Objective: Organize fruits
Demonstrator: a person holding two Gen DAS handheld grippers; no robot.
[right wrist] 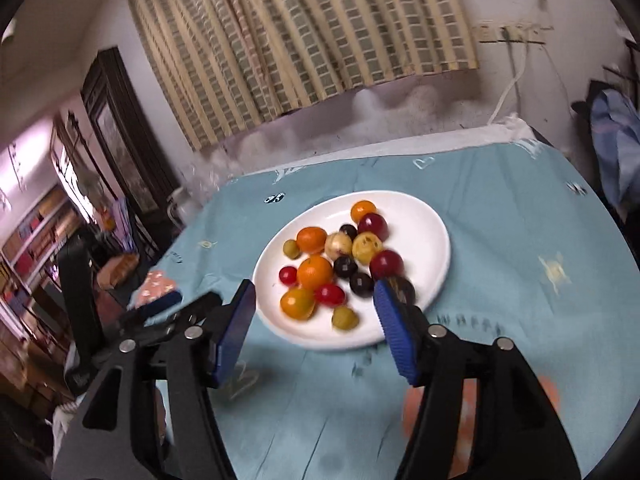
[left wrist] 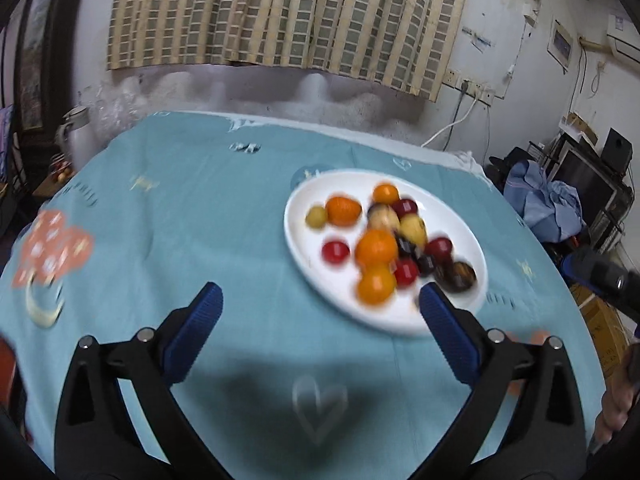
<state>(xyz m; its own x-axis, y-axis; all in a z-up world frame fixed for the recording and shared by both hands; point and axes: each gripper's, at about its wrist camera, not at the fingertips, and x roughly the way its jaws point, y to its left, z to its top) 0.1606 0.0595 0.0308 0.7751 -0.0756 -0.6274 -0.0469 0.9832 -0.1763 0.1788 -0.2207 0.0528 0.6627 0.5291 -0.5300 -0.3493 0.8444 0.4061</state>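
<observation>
Fingers of the left gripper [left wrist: 320, 300]: spread as wide as they are seen to go, nothing between them; only bare blue cloth is framed in the gap.
Fingers of the right gripper [right wrist: 314, 294]: held apart, less widely, nothing clamped; the near rim of the plate and its nearest fruits are framed between the blue pads.
Fruits [right wrist: 338, 258]: all gathered on the white plate [right wrist: 424, 216], which rests on the blue tablecloth [left wrist: 180, 208] covering the worktop; oranges, red, dark purple and yellow-green pieces are clustered loosely, several touching.
Direction from the left fingers: the plate [left wrist: 304, 208] is seen ahead and to the right, its near edge just behind the right-hand pad [left wrist: 436, 308]; the gap is aimed left of the pile.
Direction from the right fingers: the plate lies straight ahead and below; an orange fruit [right wrist: 298, 302] and a green one [right wrist: 345, 317] are nearest the gap.
Long axis: the plate's oval appears to run from near-left to far-right in the right wrist view; the fruits themselves are round, so no grasp axis is imposed.
Nearer hand: judged to be the right, already lined up on the pile.
Sharpness: both views are blurred, so small contacts cannot be told.
</observation>
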